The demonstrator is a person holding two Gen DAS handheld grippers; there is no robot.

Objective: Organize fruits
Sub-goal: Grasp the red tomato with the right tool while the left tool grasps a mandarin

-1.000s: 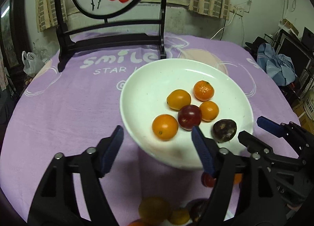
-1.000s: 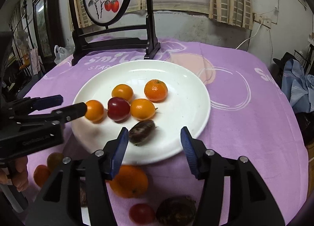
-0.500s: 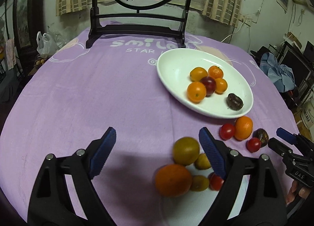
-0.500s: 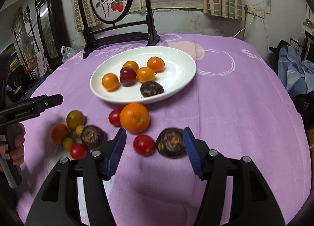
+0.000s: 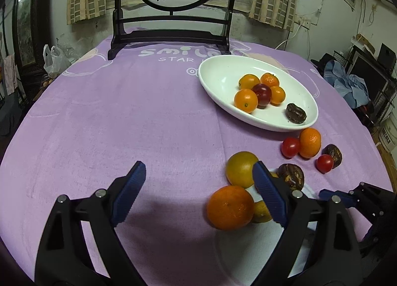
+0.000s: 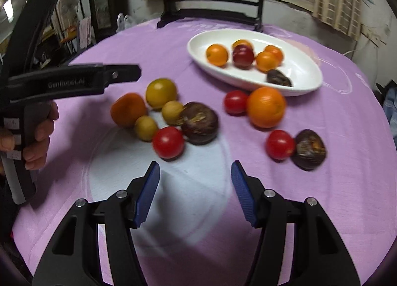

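Observation:
A white oval plate (image 5: 215,72) (image 6: 305,72) holds several orange fruits, a dark red one and a dark brown one. Loose fruit lies on the purple cloth nearer to me: a big orange (image 6: 265,107), red tomatoes (image 6: 168,142), dark brown fruits (image 6: 199,122), a yellow-green fruit (image 5: 239,172) and an orange one (image 5: 229,207). My left gripper (image 5: 197,165) stands wide open above the cloth, and the orange one lies just inside its right finger. My right gripper (image 6: 195,165) is open over a pale round disc (image 6: 161,181), nothing between its fingers.
A hand (image 6: 42,124) holds the left gripper at the left edge of the right wrist view. A dark wooden stand with a round painted screen (image 5: 171,35) rises at the table's far side. A plastic bag (image 5: 53,60) and blue cloth (image 5: 349,85) lie beyond the table edges.
Both grippers have drawn back from the plate toward the near side of the table, and the loose fruits have come into view. The left jaws have spread a little wider. The right view is blurred.

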